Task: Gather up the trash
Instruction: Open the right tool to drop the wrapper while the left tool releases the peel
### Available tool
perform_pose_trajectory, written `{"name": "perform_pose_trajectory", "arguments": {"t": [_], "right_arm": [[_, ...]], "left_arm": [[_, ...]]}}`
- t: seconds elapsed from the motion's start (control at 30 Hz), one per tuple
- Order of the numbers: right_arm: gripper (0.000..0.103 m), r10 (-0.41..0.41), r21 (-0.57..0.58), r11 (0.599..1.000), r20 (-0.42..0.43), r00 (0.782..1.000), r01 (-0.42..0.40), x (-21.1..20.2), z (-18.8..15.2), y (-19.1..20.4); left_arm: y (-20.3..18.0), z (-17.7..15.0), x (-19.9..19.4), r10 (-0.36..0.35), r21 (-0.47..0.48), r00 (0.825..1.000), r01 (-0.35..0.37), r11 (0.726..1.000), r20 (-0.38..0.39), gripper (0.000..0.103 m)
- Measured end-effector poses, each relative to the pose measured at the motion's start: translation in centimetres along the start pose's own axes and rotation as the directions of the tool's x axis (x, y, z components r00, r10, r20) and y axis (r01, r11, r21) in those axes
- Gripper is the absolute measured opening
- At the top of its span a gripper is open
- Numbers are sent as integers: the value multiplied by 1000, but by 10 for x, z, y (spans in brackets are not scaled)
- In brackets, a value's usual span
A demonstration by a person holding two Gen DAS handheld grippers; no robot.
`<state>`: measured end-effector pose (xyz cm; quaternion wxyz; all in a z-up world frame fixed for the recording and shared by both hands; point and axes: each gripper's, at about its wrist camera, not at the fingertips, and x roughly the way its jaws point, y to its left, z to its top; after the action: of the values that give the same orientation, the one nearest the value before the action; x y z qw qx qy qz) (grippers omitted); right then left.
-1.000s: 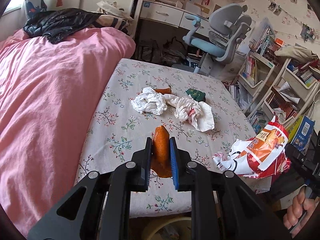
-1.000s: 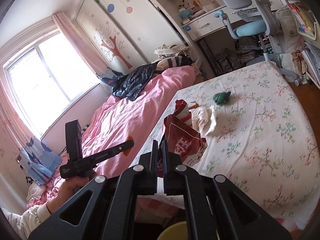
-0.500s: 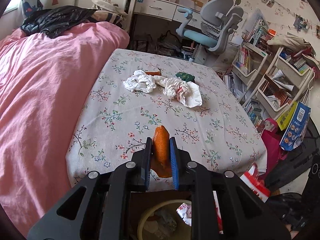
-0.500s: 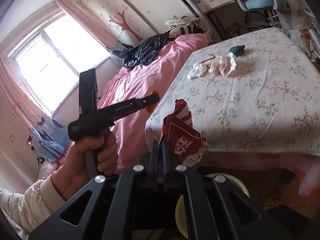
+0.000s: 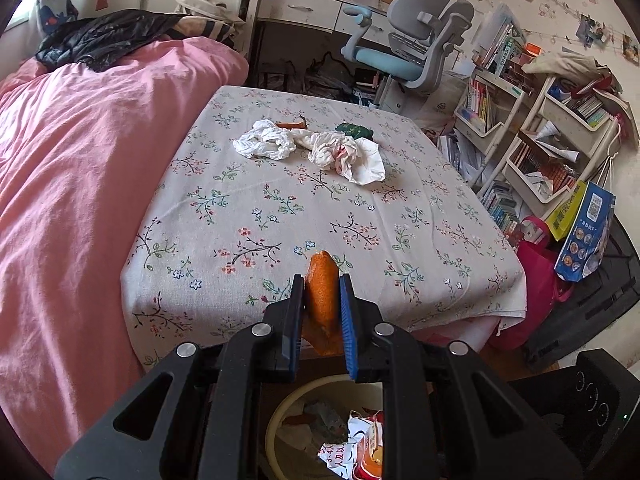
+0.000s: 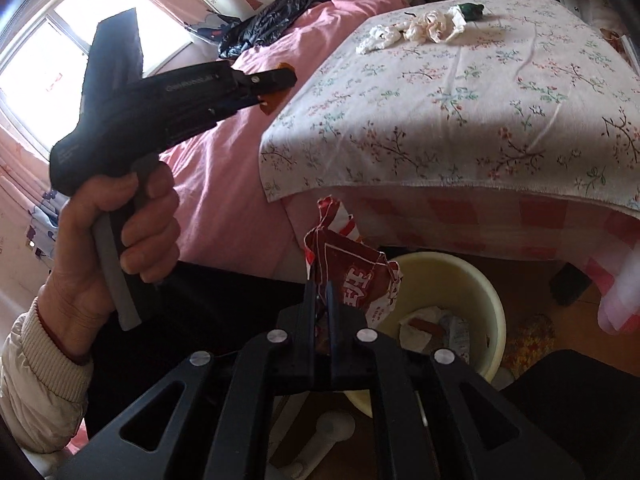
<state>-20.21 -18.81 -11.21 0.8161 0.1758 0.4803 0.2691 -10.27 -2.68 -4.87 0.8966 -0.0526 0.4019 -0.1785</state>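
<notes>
My left gripper (image 5: 320, 280) is shut on an orange peel (image 5: 322, 300), held just past the near edge of the floral-cloth table (image 5: 280, 208). In the right wrist view that left gripper (image 6: 290, 78) hangs beside the pink bed, a hand around its handle. My right gripper (image 6: 321, 292) has a red and white snack bag (image 6: 352, 276) between its fingers, and its jaws are opening slightly. The bag hangs over a yellow bin (image 6: 452, 264) on the floor that holds trash. On the table's far part lie two crumpled tissues (image 5: 264, 142) (image 5: 348, 152), a green wrapper (image 5: 354, 130) and another orange scrap (image 5: 290, 124).
A pink bed (image 5: 80, 180) runs along the table's left side. Beyond the table stand a desk chair (image 5: 404, 52) and bookshelves (image 5: 540, 140). Bags (image 5: 584, 236) sit on the floor at the right. The bin (image 5: 280, 412) stands under the table's near edge.
Both grippers have drawn back from the table and sunk toward the bin. The snack bag has gone from beside the table to above the bin. The right jaws have parted a little.
</notes>
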Motion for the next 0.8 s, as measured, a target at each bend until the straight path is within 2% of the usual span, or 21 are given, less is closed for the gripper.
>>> {"name": "perform_pose_trajectory", "arguments": {"t": [0.07, 0.17, 0.23, 0.37, 0.5, 0.67, 0.8], "right_arm": [[11, -19, 35, 999, -19, 1000, 20, 3, -2, -6], [28, -35, 62, 998, 6, 999, 34, -3, -2, -12], [44, -44, 61, 997, 40, 998, 41, -9, -2, -13], [45, -56, 50, 997, 106, 993, 51, -21, -1, -13], [51, -98, 41, 995, 186, 978, 92, -32, 4, -12], [54, -137, 83, 990, 273, 952, 118, -49, 6, -20], [57, -157, 127, 984, 303, 940, 123, -57, 8, -29]], "left_arm": [[-2, -4, -1, -2, 3, 1000, 2, 1000, -5, 16], [-5, -11, -2, -7, 6, 1000, 7, 1000, -12, 16], [-8, -17, -3, -13, 8, 1000, 13, 1000, -20, 16], [-19, -32, -1, -22, 24, 999, 23, 999, -41, 16], [-31, -49, 2, -27, 54, 997, 31, 998, -73, 16], [-44, -67, 5, -32, 89, 992, 43, 995, -119, 16], [-52, -80, 8, -40, 108, 986, 58, 992, -159, 17]]}}
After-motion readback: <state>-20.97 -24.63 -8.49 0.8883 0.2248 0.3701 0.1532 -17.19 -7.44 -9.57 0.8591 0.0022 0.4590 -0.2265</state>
